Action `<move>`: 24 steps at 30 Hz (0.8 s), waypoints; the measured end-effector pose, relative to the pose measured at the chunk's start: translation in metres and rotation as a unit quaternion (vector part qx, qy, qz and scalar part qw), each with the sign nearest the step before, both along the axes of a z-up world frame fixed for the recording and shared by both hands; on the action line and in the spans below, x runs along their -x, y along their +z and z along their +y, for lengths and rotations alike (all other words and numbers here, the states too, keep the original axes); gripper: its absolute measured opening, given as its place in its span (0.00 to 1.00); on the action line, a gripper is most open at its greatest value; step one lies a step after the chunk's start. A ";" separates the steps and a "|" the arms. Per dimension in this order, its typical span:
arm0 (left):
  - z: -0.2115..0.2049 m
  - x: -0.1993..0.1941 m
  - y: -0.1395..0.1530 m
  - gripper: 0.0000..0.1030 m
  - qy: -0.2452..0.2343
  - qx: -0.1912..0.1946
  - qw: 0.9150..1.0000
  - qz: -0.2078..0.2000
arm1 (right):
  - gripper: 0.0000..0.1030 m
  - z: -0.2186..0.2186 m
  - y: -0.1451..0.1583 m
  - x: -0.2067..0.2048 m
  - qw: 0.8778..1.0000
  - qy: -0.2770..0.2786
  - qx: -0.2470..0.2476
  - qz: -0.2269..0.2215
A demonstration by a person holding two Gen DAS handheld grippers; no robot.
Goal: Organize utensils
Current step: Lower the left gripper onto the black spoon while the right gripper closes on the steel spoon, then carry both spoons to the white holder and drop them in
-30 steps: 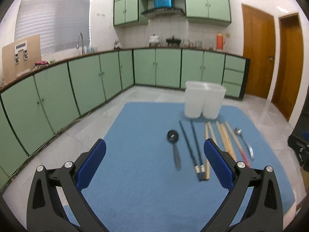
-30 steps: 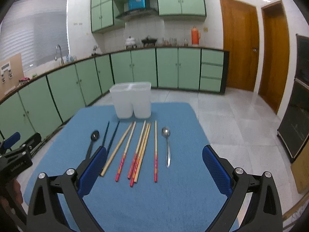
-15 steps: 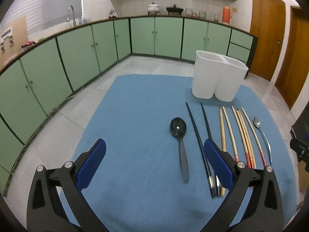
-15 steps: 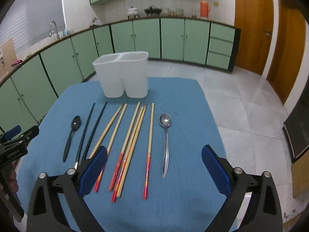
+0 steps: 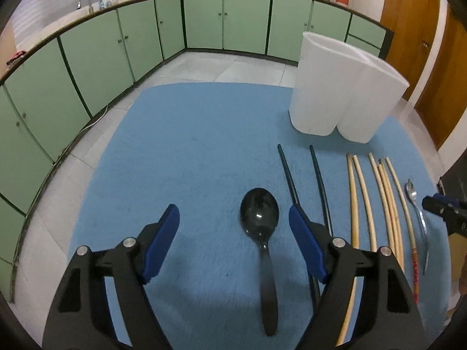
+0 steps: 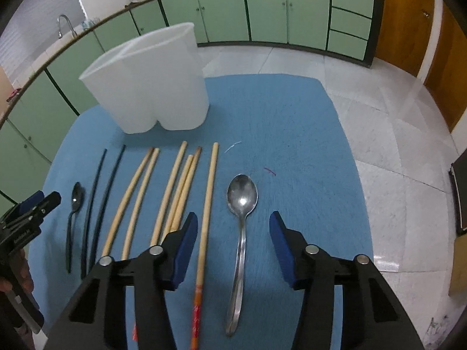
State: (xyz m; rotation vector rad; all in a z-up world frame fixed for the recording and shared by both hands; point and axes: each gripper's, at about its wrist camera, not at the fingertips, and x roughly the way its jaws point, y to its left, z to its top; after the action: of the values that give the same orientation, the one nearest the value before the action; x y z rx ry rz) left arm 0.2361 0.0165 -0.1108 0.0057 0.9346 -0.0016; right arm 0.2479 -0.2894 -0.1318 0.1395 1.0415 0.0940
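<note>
Narrowing both jaws, nothing pinched yet: my left gripper [image 5: 233,227] bracketed the glossy black plastic spoon [image 5: 261,227], my right gripper [image 6: 233,240] the shiny steel spoon [image 6: 241,218] on the blue cloth [image 6: 292,151]. Risk: right catches the neighbouring red-tipped bamboo chopstick [image 6: 205,215], dragging both.

A matt, fuzzy blue cloth mat [image 6: 292,134] is noted under everything. The white two-compartment plastic holder [image 6: 151,93] appears smooth and semi-matt (slightly translucent). The silver metal spoon [image 6: 242,195] is polished and glossy; the black spoon [image 5: 259,213] is glossy too. Pale wooden chopsticks [image 6: 210,186] look unvarnished.
</note>
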 end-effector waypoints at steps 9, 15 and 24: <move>-0.010 -0.018 -0.018 0.68 -0.005 -0.002 1.000 0.027 | 0.40 0.001 -0.017 -0.024 1.000 0.010 -0.006 0.029; -0.007 -0.026 -0.031 0.58 -0.010 0.020 0.999 0.050 | 0.36 -0.001 -0.023 -0.035 0.999 0.011 -0.009 0.039; -0.003 -0.024 -0.032 0.33 -0.025 0.031 0.998 0.043 | 0.27 -0.001 -0.024 -0.033 0.999 0.014 -0.008 0.032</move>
State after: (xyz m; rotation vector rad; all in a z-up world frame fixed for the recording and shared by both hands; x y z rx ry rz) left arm 0.2599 0.0134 -0.1423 -0.0278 1.0201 -0.0777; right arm 0.2812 -0.2900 -0.1561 0.1431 1.1064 0.1233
